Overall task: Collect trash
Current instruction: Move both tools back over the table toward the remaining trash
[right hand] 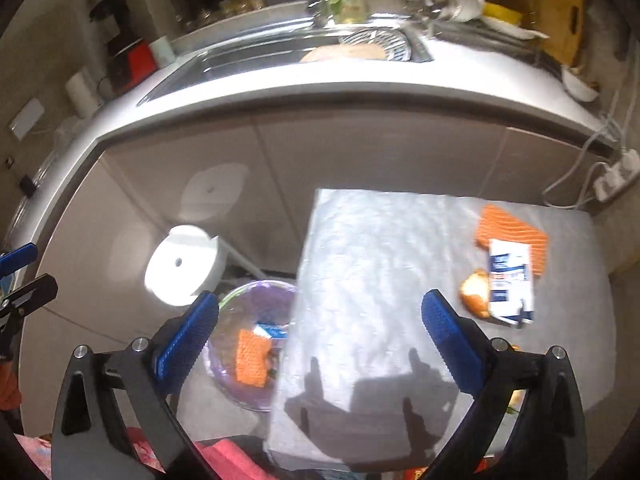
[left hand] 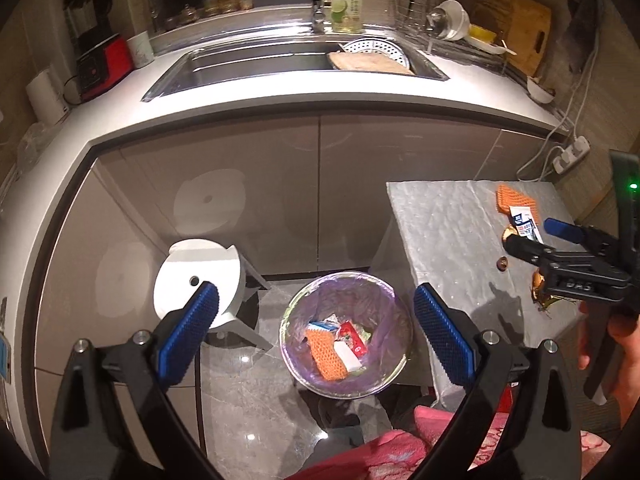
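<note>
One container is in use: the trash bin (left hand: pixel 346 334), lined with a purple bag, stands on the floor just beside the table's (left hand: pixel 452 240) left edge. Inside it lie an orange foam net (left hand: pixel 326 354), a red packet (left hand: pixel 354 338), a white piece and a blue-and-white wrapper; anything beneath these is hidden.

My left tongs (left hand: pixel 316 320) hang above the bin, released, nothing between the pads. My right tongs (right hand: pixel 320 338) are spread wide and empty over the table's near edge.

Trash remaining on the table sits near its far right corner: a second orange net (right hand: pixel 514 232), with a blue-and-white packet (right hand: pixel 510 280) lying partly on it, and a brownish scrap (right hand: pixel 476 290) touching the packet's left side. In the left view my right tongs cover further scraps at the right edge; I cannot identify them. The right view is blurred.
</note>
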Demonstrator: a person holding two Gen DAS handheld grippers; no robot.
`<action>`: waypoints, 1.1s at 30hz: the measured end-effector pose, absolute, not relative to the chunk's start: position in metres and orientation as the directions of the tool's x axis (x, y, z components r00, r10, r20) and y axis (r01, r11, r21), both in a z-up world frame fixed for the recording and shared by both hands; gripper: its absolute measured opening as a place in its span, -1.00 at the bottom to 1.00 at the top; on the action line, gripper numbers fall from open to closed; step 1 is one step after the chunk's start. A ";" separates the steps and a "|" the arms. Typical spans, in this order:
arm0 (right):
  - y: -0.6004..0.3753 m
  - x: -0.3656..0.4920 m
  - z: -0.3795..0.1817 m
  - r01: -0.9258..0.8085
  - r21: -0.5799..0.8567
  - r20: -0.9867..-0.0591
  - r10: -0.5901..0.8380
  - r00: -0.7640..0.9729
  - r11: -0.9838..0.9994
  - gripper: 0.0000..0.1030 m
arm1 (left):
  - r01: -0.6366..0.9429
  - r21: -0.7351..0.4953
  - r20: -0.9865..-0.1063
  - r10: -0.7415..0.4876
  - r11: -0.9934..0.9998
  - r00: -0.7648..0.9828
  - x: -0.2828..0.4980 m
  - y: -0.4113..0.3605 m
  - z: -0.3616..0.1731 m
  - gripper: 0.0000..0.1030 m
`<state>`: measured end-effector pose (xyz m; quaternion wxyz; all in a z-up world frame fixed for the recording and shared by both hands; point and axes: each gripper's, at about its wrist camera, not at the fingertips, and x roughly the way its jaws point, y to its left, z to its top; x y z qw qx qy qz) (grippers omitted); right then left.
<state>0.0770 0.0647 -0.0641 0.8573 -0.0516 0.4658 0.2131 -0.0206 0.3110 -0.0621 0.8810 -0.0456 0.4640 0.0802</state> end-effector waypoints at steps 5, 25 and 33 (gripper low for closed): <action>-0.014 0.071 -0.037 -0.259 0.068 -0.788 0.211 0.578 0.963 0.96 | -0.078 -0.015 -0.819 0.033 0.997 0.573 0.008 0.270 -0.060 0.85; -0.141 0.087 -0.075 -0.073 0.039 -0.814 0.074 0.577 0.997 0.95 | 0.194 -0.054 -0.847 -0.148 0.979 0.510 0.085 0.127 -0.089 0.85; -0.137 0.148 -0.143 -0.181 0.098 -0.851 0.176 0.494 0.979 0.86 | 0.163 0.005 -0.851 -0.081 0.987 0.519 0.087 0.114 -0.086 0.85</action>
